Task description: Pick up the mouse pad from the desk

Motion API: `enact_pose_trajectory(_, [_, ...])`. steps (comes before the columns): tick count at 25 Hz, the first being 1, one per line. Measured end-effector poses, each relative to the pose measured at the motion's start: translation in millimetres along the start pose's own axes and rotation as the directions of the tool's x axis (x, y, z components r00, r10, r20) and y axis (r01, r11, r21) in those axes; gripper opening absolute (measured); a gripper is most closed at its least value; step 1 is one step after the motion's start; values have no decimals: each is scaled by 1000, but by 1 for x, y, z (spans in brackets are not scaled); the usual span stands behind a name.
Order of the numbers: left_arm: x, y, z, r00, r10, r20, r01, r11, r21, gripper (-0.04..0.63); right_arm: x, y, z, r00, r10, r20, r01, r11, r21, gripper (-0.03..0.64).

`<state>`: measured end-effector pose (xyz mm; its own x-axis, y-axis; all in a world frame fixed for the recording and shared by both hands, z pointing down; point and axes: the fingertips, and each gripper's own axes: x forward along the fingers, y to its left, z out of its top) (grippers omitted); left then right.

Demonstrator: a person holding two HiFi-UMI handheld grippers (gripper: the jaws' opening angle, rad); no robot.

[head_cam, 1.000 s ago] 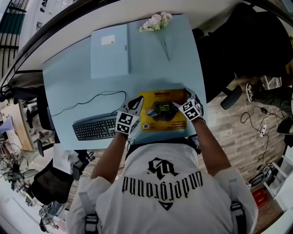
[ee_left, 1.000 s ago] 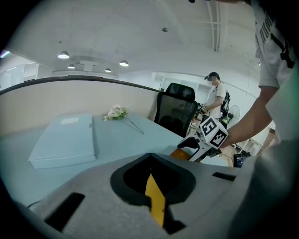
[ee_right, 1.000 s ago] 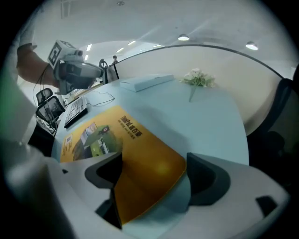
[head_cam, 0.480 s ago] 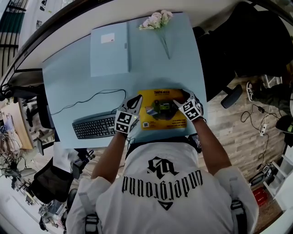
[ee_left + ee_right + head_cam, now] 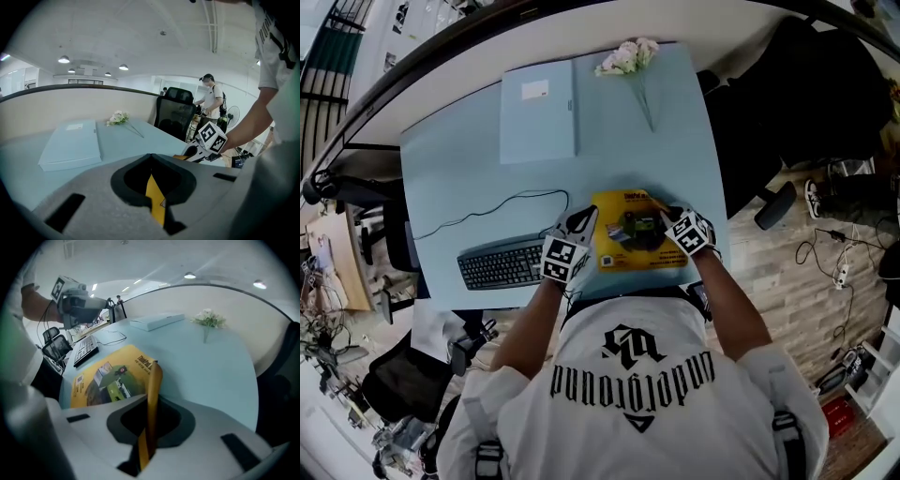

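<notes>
At the near edge of the pale blue bench [image 5: 469, 169], yellow mouse pad [image 5: 639, 242], left edge clamped in the left claw [image 5: 586, 219], right edge bent upward in the right claw [image 5: 671, 215], its jaws just closed onto it, keyboard [image 5: 502, 265] alongside.

Pale blue desk [image 5: 675, 122] held centre, wood floor [image 5: 773, 281] to its right, black chair [image 5: 178, 115] there too, lamps [image 5: 64, 59] lit overhead.

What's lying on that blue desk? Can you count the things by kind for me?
yellow mouse pad: 1
black keyboard: 1
pale blue flat box: 1
flower sprig: 1
Total: 4
</notes>
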<state>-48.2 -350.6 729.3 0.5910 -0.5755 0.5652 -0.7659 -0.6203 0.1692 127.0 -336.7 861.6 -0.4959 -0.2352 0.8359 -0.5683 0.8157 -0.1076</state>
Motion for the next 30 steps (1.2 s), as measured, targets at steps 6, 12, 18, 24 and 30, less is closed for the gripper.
enact_pose_trajectory(6, [-28,-5,13,999,-16,46,14,999,36,8,-18,10,12,999,-48,20,47,999,6,23])
enact_pose_trajectory(12, [-63,-9,15,996,-33,89,27,997,66,8,-42,35,25,992,-94,79,88,993,77,23])
enact_pose_trajectory(18, [-100,-15,19,988,-53,143,40,995,87,8,-69,62,35,974,-156,163,128,977,168,23])
enact_pose_trajectory(24, [-131,-31,10,980,-108,168,89,989,119,8,-98,97,49,951,-216,223,163,959,231,23])
enact_pose_trajectory(30, [-168,-41,5,969,-136,204,107,983,147,8,-124,129,53,921,-275,277,194,938,286,23])
